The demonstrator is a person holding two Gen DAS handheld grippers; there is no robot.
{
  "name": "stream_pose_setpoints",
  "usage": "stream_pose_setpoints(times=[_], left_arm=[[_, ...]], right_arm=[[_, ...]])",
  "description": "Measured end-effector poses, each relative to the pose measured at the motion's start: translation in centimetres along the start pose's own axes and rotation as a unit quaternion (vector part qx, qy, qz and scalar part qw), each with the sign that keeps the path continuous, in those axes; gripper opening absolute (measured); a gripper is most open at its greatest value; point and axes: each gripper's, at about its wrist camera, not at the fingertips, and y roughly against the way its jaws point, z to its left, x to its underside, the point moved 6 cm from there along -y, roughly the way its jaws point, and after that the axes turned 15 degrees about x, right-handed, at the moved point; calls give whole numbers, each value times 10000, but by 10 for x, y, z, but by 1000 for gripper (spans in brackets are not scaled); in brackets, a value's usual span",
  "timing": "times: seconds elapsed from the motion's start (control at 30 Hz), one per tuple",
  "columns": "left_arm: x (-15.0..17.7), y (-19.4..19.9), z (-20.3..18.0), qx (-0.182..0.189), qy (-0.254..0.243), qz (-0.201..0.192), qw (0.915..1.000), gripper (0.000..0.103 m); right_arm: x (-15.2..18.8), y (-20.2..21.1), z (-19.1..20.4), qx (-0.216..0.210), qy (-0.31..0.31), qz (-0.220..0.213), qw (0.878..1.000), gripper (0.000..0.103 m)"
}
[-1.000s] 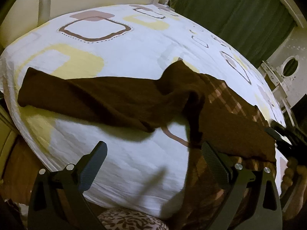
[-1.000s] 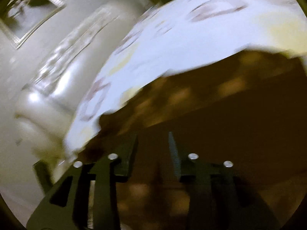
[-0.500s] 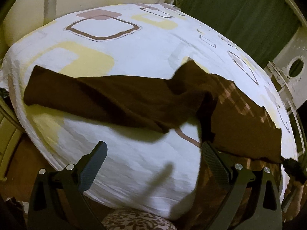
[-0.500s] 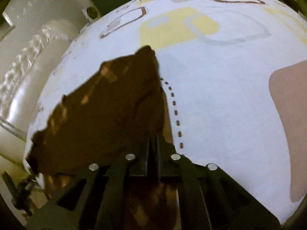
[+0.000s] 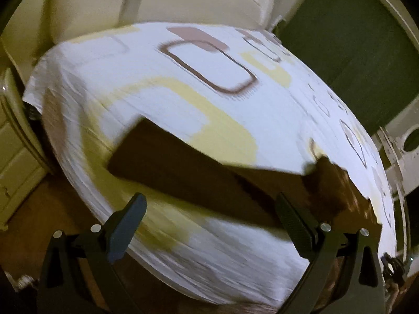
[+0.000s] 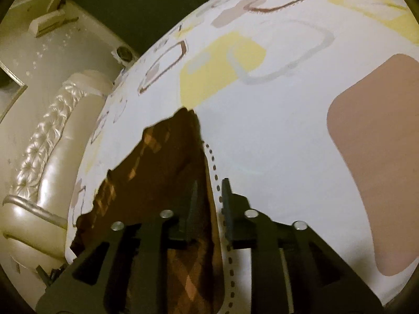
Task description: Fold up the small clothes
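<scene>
A dark brown garment (image 5: 183, 172) with a checked lining lies spread on the bed's patterned white sheet (image 5: 209, 65); the left wrist view is blurred by motion. My left gripper (image 5: 209, 217) hangs wide open just above the bed's near edge, over the garment's long dark part, with nothing between its fingers. In the right wrist view the garment (image 6: 157, 172) lies flat, checked side partly showing. My right gripper (image 6: 210, 198) is low over its right edge. Its jaws are opening: a narrow gap shows cloth edge and sheet between the pads, which do not press on either.
A cream padded headboard (image 5: 157, 0) stands behind the bed, seen also as the headboard (image 6: 52, 144) at the left of the right wrist view. A green curtain (image 5: 353, 52) hangs at the far right. A pale cabinet (image 5: 13, 144) and wooden floor lie left of the bed.
My right gripper, shut on the garment's edge half a second ago, now has its jaws parted and the cloth lies on the sheet. My left gripper has swung sideways along the bed, staying open.
</scene>
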Motion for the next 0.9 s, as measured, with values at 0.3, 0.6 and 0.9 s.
stream_pose_setpoints(times=[0.3,0.6,0.9], left_arm=[[-22,11,71,532,1215,187,9910,98],[-24,-9,92,784,1757,336,9808,98],[-35,-28,103,918,3110,806,9425,98]], right_arm=[[9,9,32,-114,128,-112,9998,26],[72,0,206,-1181,1768,625,9751,27],[145,-13,254,-1243,2389,1178,9558,32]])
